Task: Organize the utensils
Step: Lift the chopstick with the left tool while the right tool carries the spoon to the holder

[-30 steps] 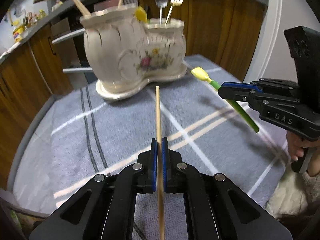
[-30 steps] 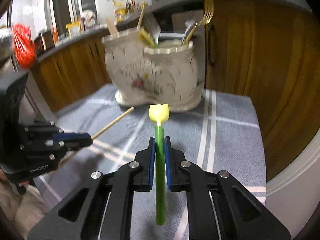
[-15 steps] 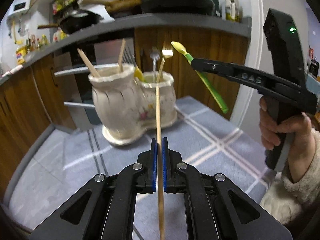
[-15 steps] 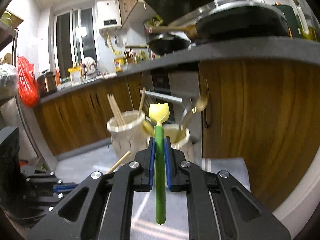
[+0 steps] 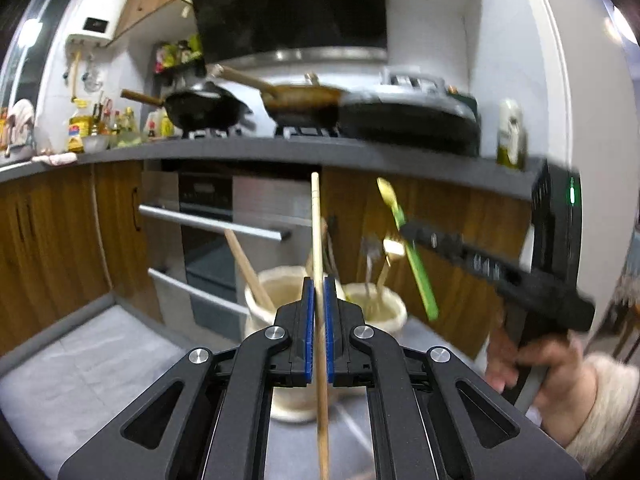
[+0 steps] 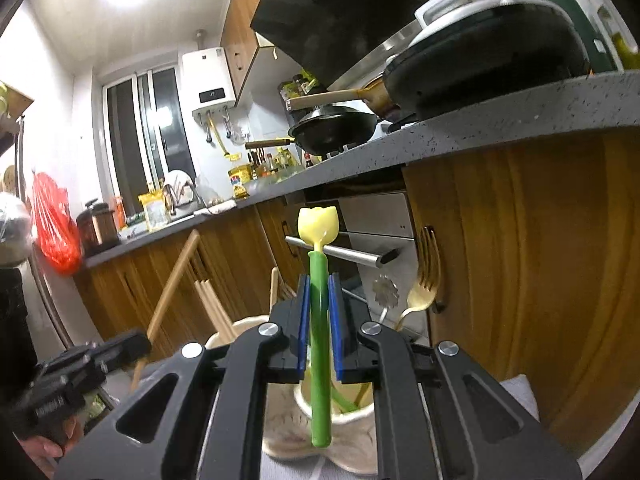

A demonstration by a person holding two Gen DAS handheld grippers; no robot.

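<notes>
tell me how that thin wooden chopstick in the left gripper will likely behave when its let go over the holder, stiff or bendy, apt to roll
The wooden chopstick looks straight and unbent while the left gripper pinches it mid-length, so it is probably stiff. It is thin, so likely light. Its shaft looks round, so on a flat surface it could roll; dropped into the ceramic holder it would probably lean on the rim, like the sticks already there.

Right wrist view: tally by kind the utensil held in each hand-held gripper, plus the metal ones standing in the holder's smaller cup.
Wooden chopstick: 1
Green-handled utensil: 1
Gold fork: 1
Silver flower-headed utensil: 1
Total: 4
</notes>
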